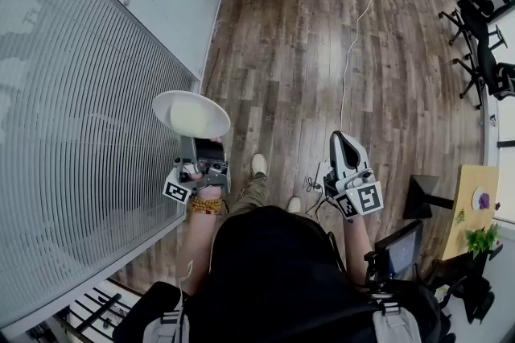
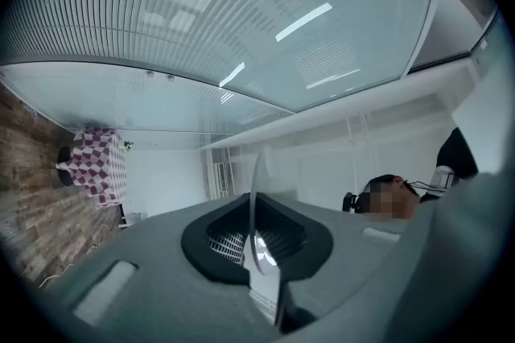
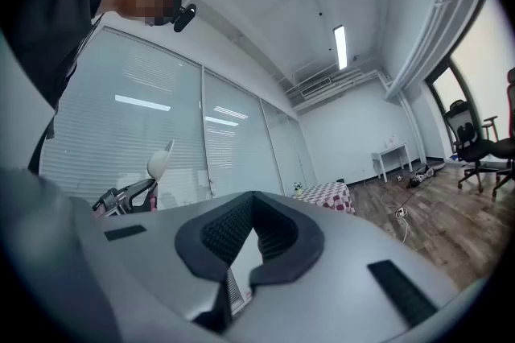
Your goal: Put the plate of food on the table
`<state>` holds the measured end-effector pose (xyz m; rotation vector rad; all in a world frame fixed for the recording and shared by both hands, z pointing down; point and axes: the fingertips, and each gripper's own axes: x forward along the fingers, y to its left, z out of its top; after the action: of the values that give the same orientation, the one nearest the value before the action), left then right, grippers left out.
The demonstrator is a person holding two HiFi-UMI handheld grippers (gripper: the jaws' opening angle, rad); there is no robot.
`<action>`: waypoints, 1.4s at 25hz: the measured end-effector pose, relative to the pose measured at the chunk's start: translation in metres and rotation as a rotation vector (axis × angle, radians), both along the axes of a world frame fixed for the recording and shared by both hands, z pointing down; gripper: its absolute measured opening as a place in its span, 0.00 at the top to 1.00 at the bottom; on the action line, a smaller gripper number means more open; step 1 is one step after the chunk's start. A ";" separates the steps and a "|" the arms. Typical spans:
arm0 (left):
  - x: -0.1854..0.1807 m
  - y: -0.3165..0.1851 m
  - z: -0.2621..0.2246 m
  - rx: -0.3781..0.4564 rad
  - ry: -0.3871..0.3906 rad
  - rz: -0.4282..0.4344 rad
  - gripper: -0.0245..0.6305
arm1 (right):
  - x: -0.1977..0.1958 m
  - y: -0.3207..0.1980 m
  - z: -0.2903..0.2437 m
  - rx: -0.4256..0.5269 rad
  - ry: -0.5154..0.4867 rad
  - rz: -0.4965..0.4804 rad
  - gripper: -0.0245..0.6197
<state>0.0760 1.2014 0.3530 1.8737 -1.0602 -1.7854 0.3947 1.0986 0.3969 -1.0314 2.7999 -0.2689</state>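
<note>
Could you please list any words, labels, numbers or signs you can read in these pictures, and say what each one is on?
None can be read.
Left cube, right cube: black-and-white marker patterns only, no letters.
Plate: no print shows.

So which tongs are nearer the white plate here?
Left. The left tongs grip the white plate by its rim; the right tongs are off to its right, apart from it, holding nothing.
</note>
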 end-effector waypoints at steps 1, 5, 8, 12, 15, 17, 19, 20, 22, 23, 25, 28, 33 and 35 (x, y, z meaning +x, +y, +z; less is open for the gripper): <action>-0.006 -0.005 0.001 -0.005 0.001 0.003 0.93 | -0.006 -0.005 -0.002 0.003 0.002 0.001 0.95; -0.025 -0.019 0.002 -0.020 0.001 0.010 0.93 | -0.029 -0.014 -0.014 0.029 -0.015 -0.029 0.95; -0.038 -0.039 0.006 -0.031 0.013 0.018 0.93 | -0.053 -0.027 -0.021 0.043 -0.024 -0.062 0.95; -0.065 -0.076 0.014 -0.061 0.023 0.055 0.93 | -0.096 -0.053 -0.024 0.048 -0.010 -0.079 0.95; -0.068 -0.098 0.009 -0.058 0.015 0.088 0.93 | -0.112 -0.062 -0.028 0.056 -0.006 -0.090 0.95; -0.067 -0.110 0.009 -0.054 0.016 0.101 0.93 | -0.117 -0.066 -0.027 0.057 0.001 -0.095 0.95; -0.067 -0.121 0.011 -0.050 0.019 0.109 0.93 | -0.117 -0.071 -0.023 0.054 0.009 -0.091 0.95; -0.067 -0.126 0.012 -0.049 0.018 0.111 0.93 | -0.116 -0.075 -0.022 0.052 0.011 -0.088 0.95; -0.066 -0.141 0.017 -0.059 0.015 0.112 0.93 | -0.113 -0.088 -0.020 0.060 0.014 -0.085 0.95; -0.064 -0.151 0.020 -0.069 0.013 0.113 0.93 | -0.110 -0.097 -0.019 0.069 0.018 -0.084 0.95; -0.057 -0.173 0.025 -0.085 0.003 0.113 0.93 | -0.105 -0.118 -0.018 0.085 0.020 -0.085 0.95; -0.051 -0.201 0.026 -0.091 -0.028 0.096 0.93 | -0.108 -0.155 -0.014 0.088 0.000 -0.104 0.95; -0.031 -0.241 0.013 -0.082 -0.044 0.064 0.93 | -0.103 -0.212 -0.024 0.109 -0.022 -0.152 0.95; -0.025 -0.259 0.011 -0.088 -0.056 0.054 0.93 | -0.099 -0.237 -0.023 0.111 -0.032 -0.161 0.95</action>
<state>0.0506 0.9421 0.3644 1.8908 -1.0794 -1.6393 0.2957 0.8615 0.3735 -0.7729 2.8363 -0.1443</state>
